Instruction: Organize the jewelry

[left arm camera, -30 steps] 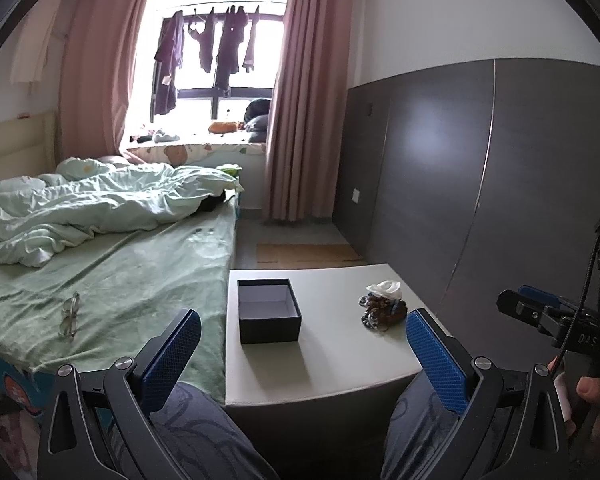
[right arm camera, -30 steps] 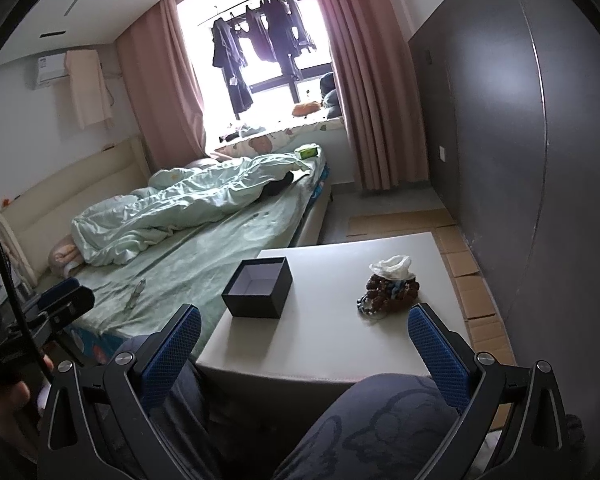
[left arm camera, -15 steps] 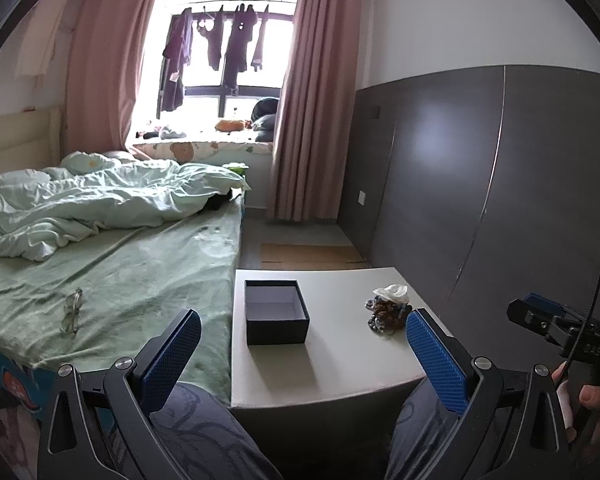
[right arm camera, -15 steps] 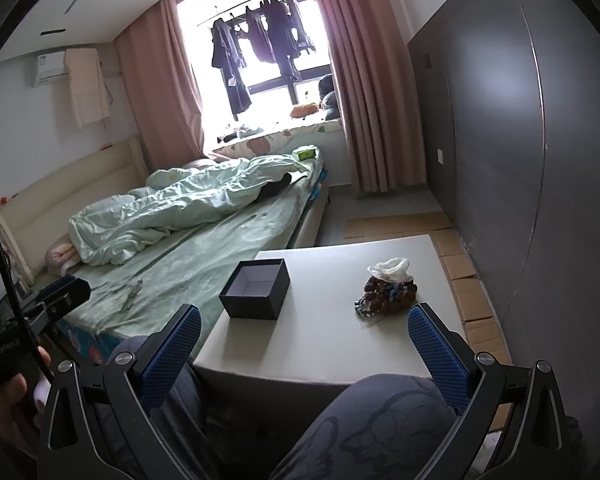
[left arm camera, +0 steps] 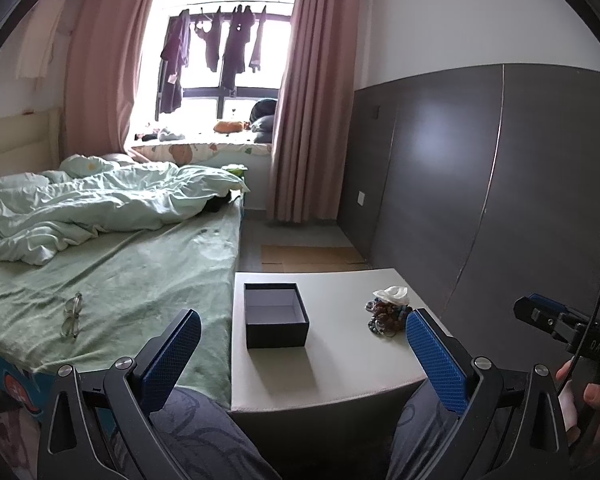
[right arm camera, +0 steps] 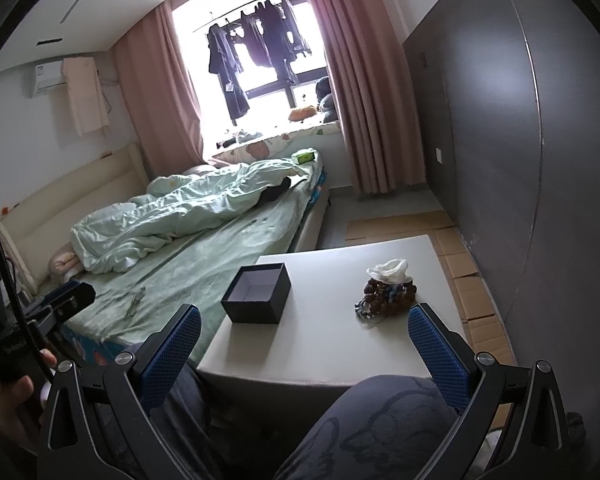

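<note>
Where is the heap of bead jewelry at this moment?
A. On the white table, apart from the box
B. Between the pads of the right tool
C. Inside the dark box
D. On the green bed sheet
A: the heap of bead jewelry lies on the white table, well to the side of the dark box, which looks empty; both tools are open and hold nothing.

Your left gripper (left arm camera: 302,354) low in frame, jaws spread wide, nothing between them, your right gripper (right arm camera: 304,354) likewise agape and empty, both above your knees (right arm camera: 384,420).
</note>
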Available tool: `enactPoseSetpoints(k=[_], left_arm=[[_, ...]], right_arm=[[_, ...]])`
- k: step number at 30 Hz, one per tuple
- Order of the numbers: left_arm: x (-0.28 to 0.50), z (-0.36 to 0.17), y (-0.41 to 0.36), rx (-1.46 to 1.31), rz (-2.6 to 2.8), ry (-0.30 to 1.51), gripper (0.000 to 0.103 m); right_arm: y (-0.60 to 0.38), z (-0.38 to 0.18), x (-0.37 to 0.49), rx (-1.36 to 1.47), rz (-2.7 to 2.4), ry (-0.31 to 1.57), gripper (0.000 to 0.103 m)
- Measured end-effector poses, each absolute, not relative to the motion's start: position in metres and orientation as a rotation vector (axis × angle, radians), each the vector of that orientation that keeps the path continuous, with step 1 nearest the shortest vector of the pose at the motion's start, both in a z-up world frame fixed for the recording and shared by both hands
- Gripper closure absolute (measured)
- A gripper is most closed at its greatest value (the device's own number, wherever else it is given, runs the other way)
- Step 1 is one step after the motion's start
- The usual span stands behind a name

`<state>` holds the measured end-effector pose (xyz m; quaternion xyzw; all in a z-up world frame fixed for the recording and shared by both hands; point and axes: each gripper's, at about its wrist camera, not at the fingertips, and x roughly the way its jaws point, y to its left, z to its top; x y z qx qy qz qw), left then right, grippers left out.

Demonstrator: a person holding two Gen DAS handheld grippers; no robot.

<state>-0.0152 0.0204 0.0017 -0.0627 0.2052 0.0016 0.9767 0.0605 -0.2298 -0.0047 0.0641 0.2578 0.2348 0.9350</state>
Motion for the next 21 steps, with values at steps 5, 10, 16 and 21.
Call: enactPoseSetpoints(k=[5, 10, 16, 21], left_arm=[[-0.012, 0.002, 0.018, -0.123, 0.002, 0.418, 0.0], [-0.004, 0.004, 0.015, -0.12, -0.002, 0.424, 0.0], [0.014, 0.001, 0.008, -0.118, -0.024, 0.436, 0.0], [0.037, -0.004, -0.003, -0.117, -0.054, 0.464, 0.0]], right_arm=[[-0.229, -0.005, 0.058, 0.132, 0.478, 0.528, 0.0], [-0.229, -0.006, 0.058, 0.132, 0.475, 0.53, 0.0], [-0.239, -0.008, 0.068, 0.151, 0.462, 0.543, 0.0], [-0.254, -0.01, 0.083, 0.169, 0.427, 0.556, 0.0]])
